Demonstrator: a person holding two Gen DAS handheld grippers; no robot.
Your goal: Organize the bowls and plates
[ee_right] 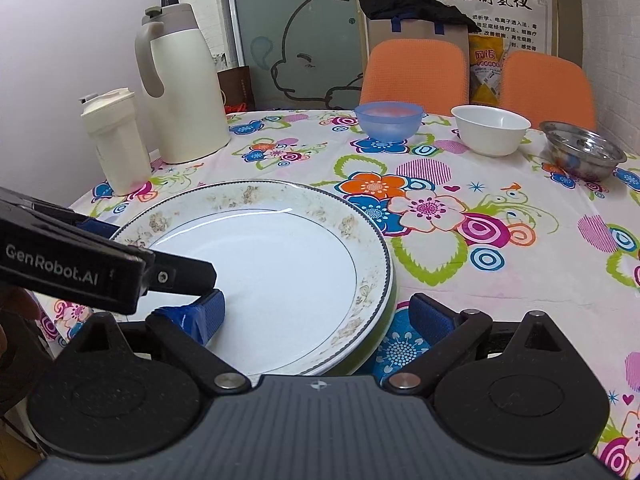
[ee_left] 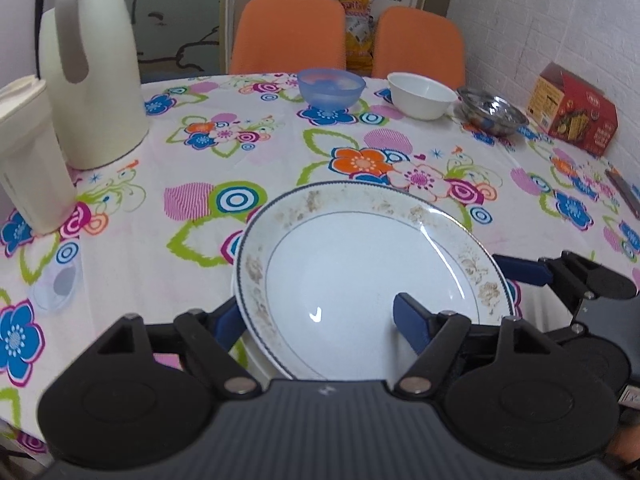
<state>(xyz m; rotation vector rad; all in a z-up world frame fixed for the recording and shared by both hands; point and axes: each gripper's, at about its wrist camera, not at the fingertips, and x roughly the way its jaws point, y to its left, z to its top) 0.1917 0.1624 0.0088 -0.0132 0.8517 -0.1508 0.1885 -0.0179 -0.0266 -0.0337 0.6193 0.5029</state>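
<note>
Two stacked white plates with a worn floral rim, top plate, lie on the flowered tablecloth close in front. My left gripper is open and straddles the near-left rim: one finger over the plate's well, the other outside and partly hidden by the rim. Across the near-right rim my right gripper is also open, left finger over the plate, right finger above the cloth. One of its blue fingers shows past the plate. Along the far edge stand a blue bowl, a white bowl and a steel bowl.
A cream thermos jug and a cream tumbler stand at the left. A red carton sits by the right wall. Two orange chairs are behind the table. Bare cloth lies between the plates and the bowls.
</note>
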